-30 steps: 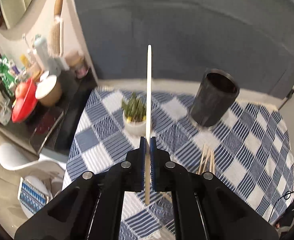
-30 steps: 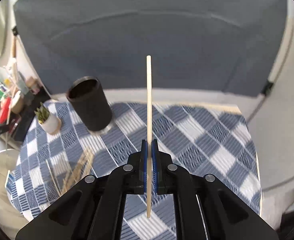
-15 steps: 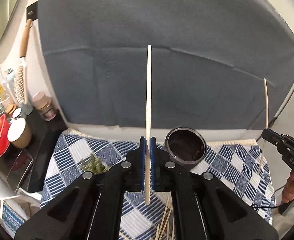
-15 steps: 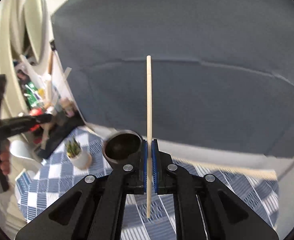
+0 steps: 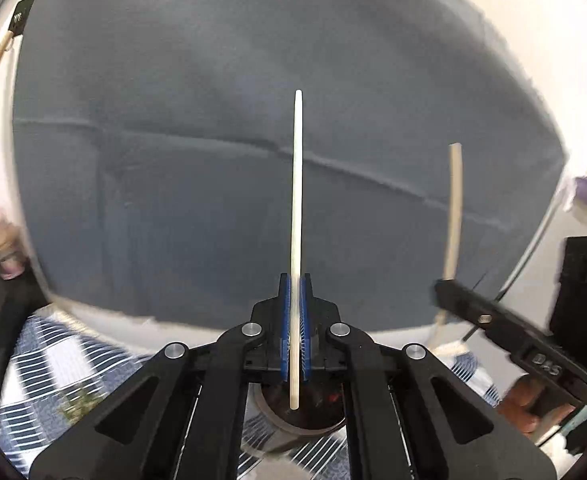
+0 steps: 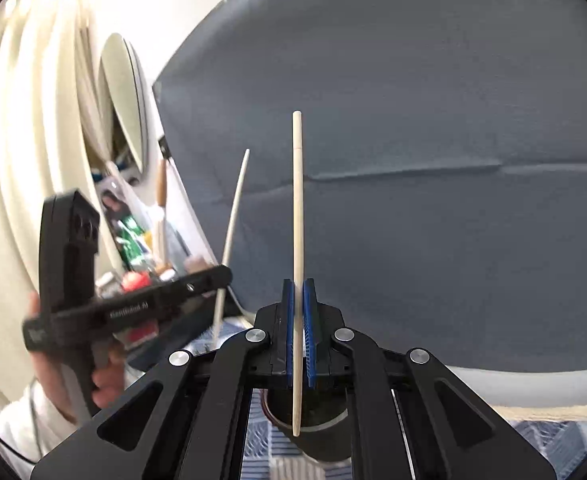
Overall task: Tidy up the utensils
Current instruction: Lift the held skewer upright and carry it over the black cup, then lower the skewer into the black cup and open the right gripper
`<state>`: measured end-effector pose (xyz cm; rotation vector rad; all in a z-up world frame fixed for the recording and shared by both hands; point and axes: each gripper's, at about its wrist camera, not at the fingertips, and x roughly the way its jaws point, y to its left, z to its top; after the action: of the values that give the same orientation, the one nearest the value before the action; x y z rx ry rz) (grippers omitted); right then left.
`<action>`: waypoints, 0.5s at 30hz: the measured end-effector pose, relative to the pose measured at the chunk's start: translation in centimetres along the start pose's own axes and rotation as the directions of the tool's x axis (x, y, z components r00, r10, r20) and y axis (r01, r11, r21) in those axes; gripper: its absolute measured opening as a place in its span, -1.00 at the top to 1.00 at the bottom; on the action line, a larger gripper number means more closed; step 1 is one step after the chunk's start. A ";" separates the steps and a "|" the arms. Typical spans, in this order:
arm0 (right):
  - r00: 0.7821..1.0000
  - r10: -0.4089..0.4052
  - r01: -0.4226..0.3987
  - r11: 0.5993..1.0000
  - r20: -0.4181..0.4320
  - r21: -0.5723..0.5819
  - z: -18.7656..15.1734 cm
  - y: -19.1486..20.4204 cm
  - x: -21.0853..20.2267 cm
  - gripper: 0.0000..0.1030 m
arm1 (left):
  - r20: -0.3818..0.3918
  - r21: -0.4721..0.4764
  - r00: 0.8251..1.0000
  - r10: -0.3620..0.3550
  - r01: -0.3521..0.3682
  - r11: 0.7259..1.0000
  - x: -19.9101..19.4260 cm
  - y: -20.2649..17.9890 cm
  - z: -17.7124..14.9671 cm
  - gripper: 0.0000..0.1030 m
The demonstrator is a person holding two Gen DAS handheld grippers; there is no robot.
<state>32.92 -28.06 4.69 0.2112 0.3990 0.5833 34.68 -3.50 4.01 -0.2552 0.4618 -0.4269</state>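
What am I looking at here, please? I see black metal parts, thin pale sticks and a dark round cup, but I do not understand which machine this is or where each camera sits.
There is no robot. A person holds one hand-held gripper in each hand, and a small camera on each looks forward along its two fingers.

In the left camera's picture, the left hand-held gripper is shut on a pale chopstick that stands upright. The right camera's picture shows the right hand-held gripper, shut on a second chopstick.

Each camera also sees the other tool at its side. Below both chopsticks stands a dark cup on a blue and white checked tablecloth. Behind is a grey cloth backdrop.
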 end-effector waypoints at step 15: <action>1.000 0.011 -0.009 0.998 -0.020 0.066 -3.9 -3.8 5.9 0.91 | 0.091 -0.037 0.988 -0.125 0.129 0.991 4.4 1.8 -6.8 0.91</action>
<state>37.63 -27.48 -1.83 0.2705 0.4376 0.5829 35.58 -4.87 -4.14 -0.3451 0.3693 -0.5286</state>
